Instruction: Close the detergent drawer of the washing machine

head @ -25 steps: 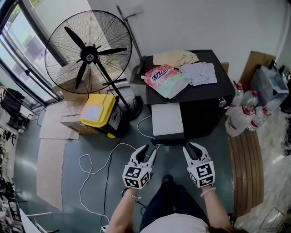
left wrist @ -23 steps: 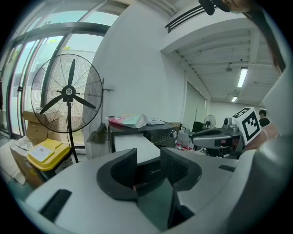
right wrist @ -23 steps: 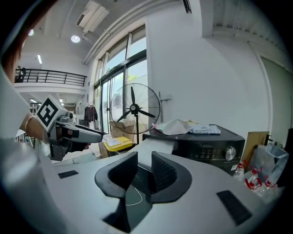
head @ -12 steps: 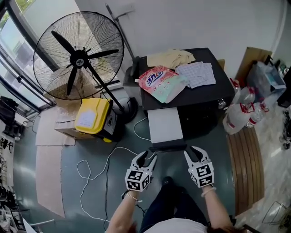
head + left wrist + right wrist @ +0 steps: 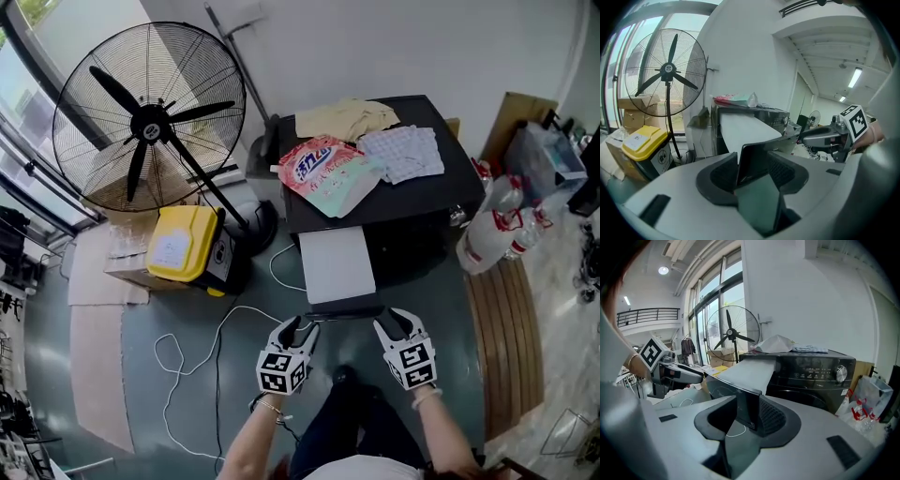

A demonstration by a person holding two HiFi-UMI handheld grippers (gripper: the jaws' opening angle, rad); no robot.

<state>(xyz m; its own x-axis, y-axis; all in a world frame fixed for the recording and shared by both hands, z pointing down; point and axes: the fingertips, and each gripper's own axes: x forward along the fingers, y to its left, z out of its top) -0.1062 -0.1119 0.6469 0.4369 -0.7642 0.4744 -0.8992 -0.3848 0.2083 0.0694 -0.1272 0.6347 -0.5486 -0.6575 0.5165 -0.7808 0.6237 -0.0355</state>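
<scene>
The detergent drawer (image 5: 336, 264) is sticking far out of the black washing machine (image 5: 422, 192), toward the person. Its long axis is running from the machine's front straight to the two claws. Its top is showing as a flat, smooth white slab, and its outer end is carrying a thin, dark, glossy front panel (image 5: 344, 309).

The left claw (image 5: 298, 330) is waiting at the left end of this panel and the right claw (image 5: 394, 322) at the right end, both about equally near. The jaws of both have just been opening and are now standing apart. In each gripper view the panel edge is passing between the ribbed black pads without being pinched.

In my judgement, the coming push is needing to go along the drawer's length, away from the person, with both claws pressing evenly.
</scene>
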